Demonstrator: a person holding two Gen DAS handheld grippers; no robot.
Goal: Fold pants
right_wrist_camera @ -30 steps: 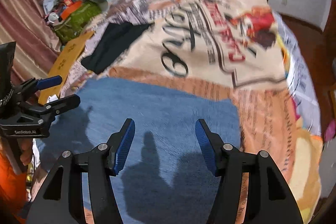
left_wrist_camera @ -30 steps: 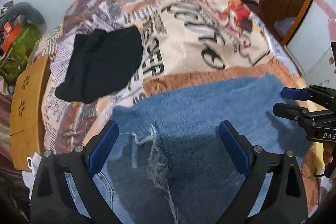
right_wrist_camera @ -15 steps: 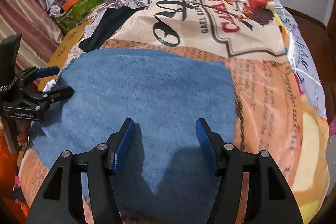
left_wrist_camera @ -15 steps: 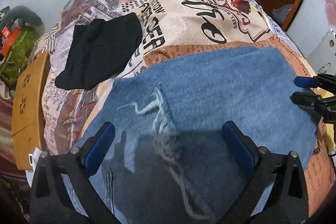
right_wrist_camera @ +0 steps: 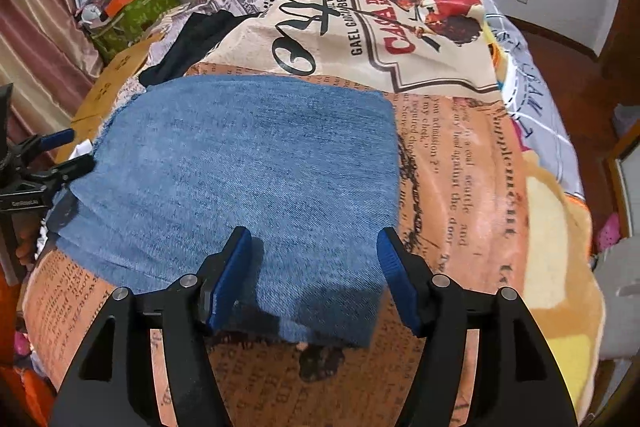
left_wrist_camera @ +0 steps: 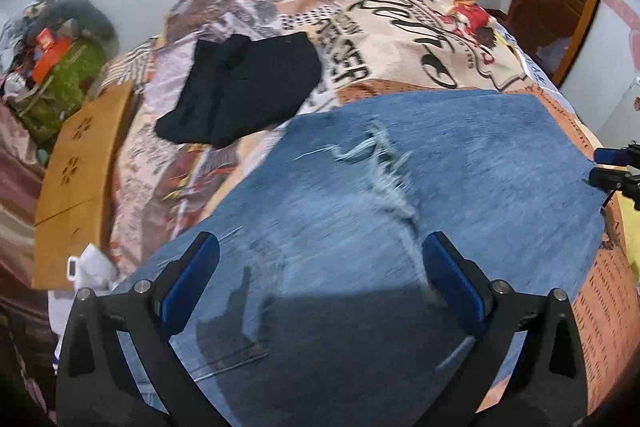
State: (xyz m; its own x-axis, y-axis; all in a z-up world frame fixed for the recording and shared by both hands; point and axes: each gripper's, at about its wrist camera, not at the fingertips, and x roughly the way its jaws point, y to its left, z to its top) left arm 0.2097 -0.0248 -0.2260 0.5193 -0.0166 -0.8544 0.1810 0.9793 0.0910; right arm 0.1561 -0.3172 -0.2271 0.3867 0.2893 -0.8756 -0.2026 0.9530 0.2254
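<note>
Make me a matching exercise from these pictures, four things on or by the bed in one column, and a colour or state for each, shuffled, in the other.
1. jeans
2. folded garment
3. left gripper
4. wooden board

A. black
B. jaws wide open, nothing held
C. blue, with a frayed tear
D. brown, with flower-shaped cutouts

Pairs: 1-C, 2-A, 3-B, 4-D

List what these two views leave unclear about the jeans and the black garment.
- Jeans, left wrist view: the near end is cut off by the bottom edge and covered by the left gripper and its shadow; the frayed threads are smeared by blur.
- Jeans, right wrist view: the left edge runs behind the left gripper.
- Black garment: too bunched to tell what it is; in the right wrist view the jeans hide its near part.
</note>
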